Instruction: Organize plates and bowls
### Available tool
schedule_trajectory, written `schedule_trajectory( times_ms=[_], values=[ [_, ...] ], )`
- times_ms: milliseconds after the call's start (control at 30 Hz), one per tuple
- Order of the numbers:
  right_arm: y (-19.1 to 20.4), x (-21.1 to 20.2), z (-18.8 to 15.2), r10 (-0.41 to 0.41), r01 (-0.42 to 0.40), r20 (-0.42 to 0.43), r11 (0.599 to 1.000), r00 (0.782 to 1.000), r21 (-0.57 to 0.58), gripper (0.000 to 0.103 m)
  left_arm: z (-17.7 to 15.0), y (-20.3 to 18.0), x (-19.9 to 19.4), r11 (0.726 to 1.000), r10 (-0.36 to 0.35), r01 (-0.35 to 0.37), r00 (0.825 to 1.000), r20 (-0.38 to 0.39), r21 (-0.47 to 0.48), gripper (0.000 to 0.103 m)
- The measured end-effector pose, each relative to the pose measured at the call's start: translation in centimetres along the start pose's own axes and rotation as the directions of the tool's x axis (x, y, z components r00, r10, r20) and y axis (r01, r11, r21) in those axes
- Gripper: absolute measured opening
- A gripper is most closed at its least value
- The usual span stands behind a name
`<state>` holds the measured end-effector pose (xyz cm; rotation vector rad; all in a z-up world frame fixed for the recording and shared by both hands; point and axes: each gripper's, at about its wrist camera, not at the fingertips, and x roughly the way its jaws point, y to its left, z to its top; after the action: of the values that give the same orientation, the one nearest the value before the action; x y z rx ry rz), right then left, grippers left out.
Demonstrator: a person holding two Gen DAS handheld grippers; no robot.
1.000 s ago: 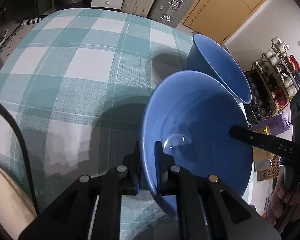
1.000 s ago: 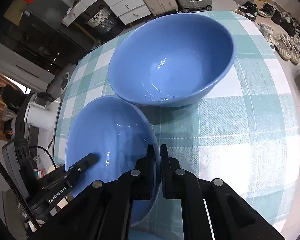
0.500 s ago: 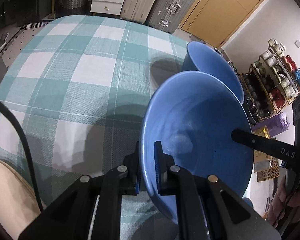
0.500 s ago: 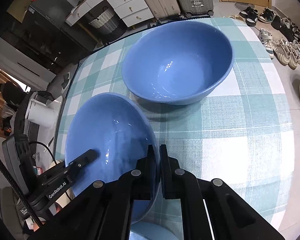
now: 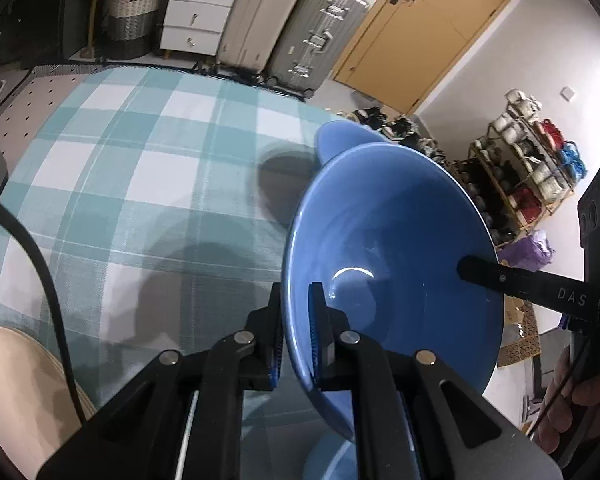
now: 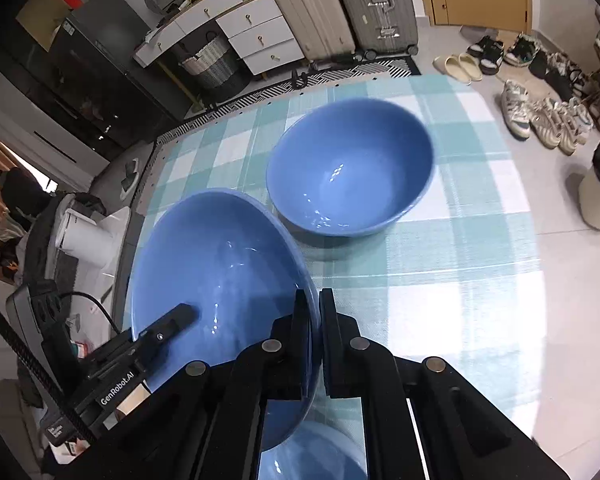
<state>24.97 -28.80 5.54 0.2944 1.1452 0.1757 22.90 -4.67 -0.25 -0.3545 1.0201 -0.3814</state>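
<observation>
Nearest, the left gripper [image 5: 295,332] and the right gripper [image 6: 315,336] each pinch opposite sides of the rim of a glossy, plain blue bowl [image 6: 220,280], held tilted above the table's [image 6: 460,280] near edge. Beyond it a second, matching blue bowl [image 6: 350,168] sits upright on the teal-and-white checked cloth toward the far edge.

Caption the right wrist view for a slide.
Both grippers clamp the rim of a blue bowl above a checked tablecloth, second bowl beyond.
</observation>
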Motion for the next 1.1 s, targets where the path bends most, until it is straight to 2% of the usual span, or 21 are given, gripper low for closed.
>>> schedule_trajectory(
  times_ms=[167, 267, 433, 533, 767, 1100],
  values=[
    [0.2, -2.0, -2.1, -0.027, 0.028, -0.007, 1.000, 1.000, 0.010, 0.005, -1.8, -1.3, -0.8, 1.000, 0.001, -0.001, 1.000, -0.029, 0.021, 0.008],
    [0.2, -2.9, -3.9, -0.018, 0.018, -0.010, 0.999, 1.000, 0.027, 0.005, -2.9, -1.5, -1.8, 1.000, -0.007, 0.007, 0.999, -0.034, 0.008, 0.008],
    [0.5, -4.6, -6.7, -0.003, 0.003, 0.007, 1.000, 1.000, 0.021, 0.005, -4.6, -2.6, -3.8, 0.999, 0.024, -0.023, 0.999, -0.029, 0.029, 0.008],
    [0.0, -5.0, -7.5, 0.002, -0.003, 0.028, 0.999, 1.000, 0.043, 0.005, -4.7, -3.1, -3.7, 0.999, 0.036, -0.035, 0.999, -0.037, 0.016, 0.008],
    [-0.8, -4.2, -6.9, 0.020, -0.023, 0.038, 0.997, 0.999, 0.077, 0.005, -4.0, -2.9, -3.2, 1.000, 0.026, -0.026, 0.999, -0.037, -0.011, 0.008],
    [0.1, -5.1, -5.0, 0.016, -0.019, 0.048, 0.999, 0.999, 0.049, 0.005, -3.2, -3.3, -3.6, 1.000, 0.028, -0.028, 0.999, -0.031, 0.002, 0.008]
  ],
)
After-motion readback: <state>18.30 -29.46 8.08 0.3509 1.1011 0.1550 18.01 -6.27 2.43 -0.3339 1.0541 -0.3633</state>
